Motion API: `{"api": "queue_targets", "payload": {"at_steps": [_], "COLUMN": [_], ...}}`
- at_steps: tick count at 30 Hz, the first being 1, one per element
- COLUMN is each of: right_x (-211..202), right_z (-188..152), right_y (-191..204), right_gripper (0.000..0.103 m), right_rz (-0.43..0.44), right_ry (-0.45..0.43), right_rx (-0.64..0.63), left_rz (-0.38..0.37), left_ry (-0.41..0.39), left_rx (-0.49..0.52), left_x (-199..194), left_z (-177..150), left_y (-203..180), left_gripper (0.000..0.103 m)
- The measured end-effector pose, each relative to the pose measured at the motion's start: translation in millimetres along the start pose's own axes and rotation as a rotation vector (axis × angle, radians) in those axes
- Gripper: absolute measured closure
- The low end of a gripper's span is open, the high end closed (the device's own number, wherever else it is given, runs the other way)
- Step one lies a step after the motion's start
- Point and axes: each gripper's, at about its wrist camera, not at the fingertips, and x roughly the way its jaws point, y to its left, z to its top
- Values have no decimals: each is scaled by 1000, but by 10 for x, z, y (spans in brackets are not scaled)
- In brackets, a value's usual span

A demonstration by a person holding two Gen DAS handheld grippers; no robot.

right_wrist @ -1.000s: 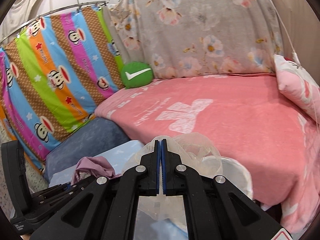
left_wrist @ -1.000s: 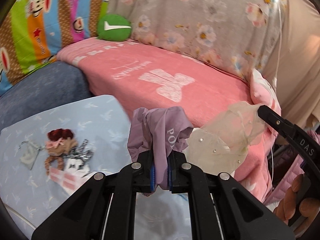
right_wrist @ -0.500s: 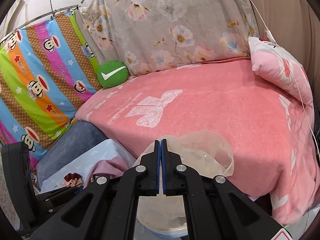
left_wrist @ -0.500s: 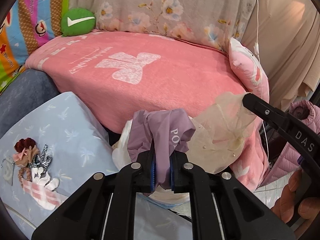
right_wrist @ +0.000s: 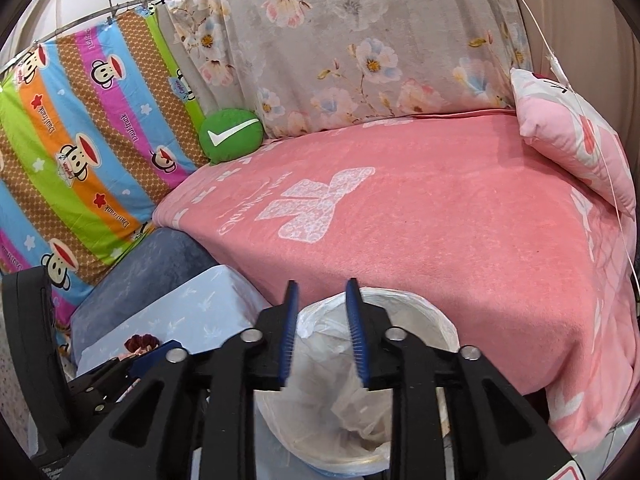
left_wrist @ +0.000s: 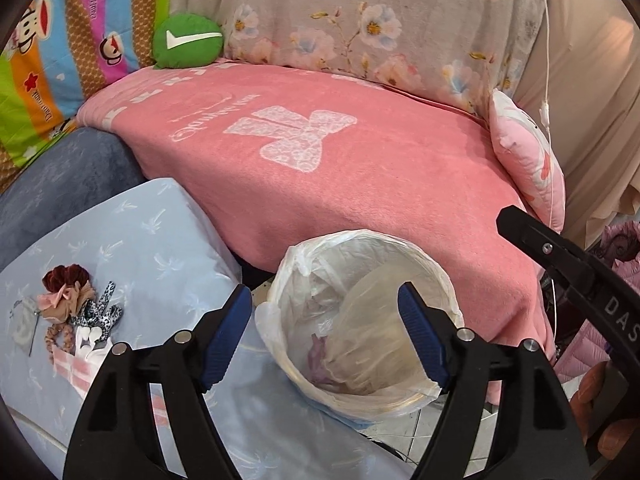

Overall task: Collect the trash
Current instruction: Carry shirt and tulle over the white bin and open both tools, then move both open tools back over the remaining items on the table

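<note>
A round trash bin lined with a white plastic bag [left_wrist: 288, 276] stands on the floor beside the pink bed. Inside it lie a crumpled purple wrapper [left_wrist: 318, 362] and a clear plastic bag [left_wrist: 372, 320]. My left gripper [left_wrist: 325, 338] is open wide and empty just above the bin's mouth. My right gripper [right_wrist: 322, 332] is open and empty over the same bin [right_wrist: 424, 320], where the clear plastic [right_wrist: 352, 412] shows inside. The right gripper's body shows at the right edge of the left wrist view [left_wrist: 576, 264].
A light blue patterned cloth surface [left_wrist: 132, 248] to the left carries hair ties and bows [left_wrist: 76, 308]. The pink blanket bed [left_wrist: 340, 152] lies behind the bin, with a green cushion [left_wrist: 187, 42], a pink pillow [left_wrist: 528, 152] and hanging fabrics. Tiled floor [left_wrist: 404, 426] shows below.
Both grippers have opened. The purple wrapper left the left gripper and the clear plastic bag left the right gripper; both now lie in the bin.
</note>
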Motion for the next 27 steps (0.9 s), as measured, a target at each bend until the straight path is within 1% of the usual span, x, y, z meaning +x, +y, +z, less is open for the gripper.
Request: {"api": "queue_targets", "payload": {"at_steps": [3, 5, 8, 10, 20, 24, 27], "right_x": [-11, -22, -39, -34, -19, -6, 6], "right_z": [-31, -60, -117, -165, -387, -462, -538], "right_y": [55, 88, 147, 209, 487, 595, 684], "right_gripper": [69, 64, 61, 58, 57, 57, 55], "right_rz": [6, 12, 30, 42, 77, 94, 102], "right_ry": [9, 13, 22, 35, 78, 98, 112], "right_rx": [-4, -5, -4, -5, -40, -61, -77], "left_rz": [11, 20, 33, 37, 95, 107, 118], "left_ry": [3, 3, 2, 2, -7, -2, 0], "left_rx": [-23, -34, -53, -64, -101, -129, -145], "left_x": [-8, -20, -49, -72, -217, -257, -286], "left_z": [-20, -40, -72, -90, -229, -303, -352], "left_y": [72, 111, 178, 219, 484, 622, 704], "left_gripper": [31, 31, 31, 31, 31, 31, 31]}}
